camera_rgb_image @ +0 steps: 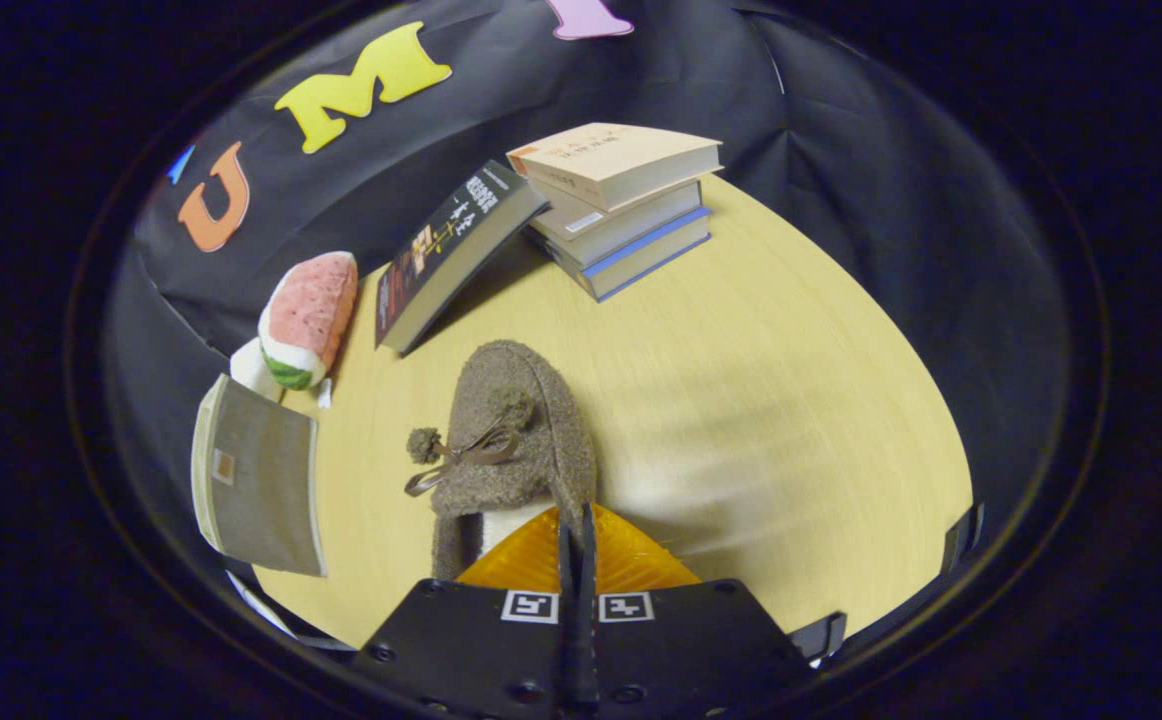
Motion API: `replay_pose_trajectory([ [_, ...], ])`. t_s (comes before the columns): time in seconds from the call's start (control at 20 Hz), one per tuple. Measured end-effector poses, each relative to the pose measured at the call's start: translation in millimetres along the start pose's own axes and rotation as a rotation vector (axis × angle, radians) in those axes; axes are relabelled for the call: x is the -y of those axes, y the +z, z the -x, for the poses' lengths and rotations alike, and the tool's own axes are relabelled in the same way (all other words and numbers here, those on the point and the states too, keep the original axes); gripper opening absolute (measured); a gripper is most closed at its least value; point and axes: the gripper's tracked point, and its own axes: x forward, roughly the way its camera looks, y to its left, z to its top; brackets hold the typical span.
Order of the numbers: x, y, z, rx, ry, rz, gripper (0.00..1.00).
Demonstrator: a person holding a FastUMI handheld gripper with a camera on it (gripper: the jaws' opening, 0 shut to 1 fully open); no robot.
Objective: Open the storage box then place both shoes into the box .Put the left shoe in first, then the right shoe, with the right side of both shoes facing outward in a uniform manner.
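One shoe (513, 440) pinched at collar by hand-held gripper (577, 540), fingers pressed together, toe forward over bench (791, 400) for carrying.

Shoe (516, 430) lies ahead of gripper (578, 540), book stack (621, 205) beyond

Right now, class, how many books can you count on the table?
5. Three lie stacked beyond the shoe; one dark book leans on that stack; one grey book stands beside the shoe. The tool is shut on the shoe. Others may be hidden.
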Motion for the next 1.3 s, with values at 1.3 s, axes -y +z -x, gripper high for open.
replay_pose_trajectory([
  [1.3,-416.5,-50.7,45.6,0.165,0.064,0.135,0.00],
])
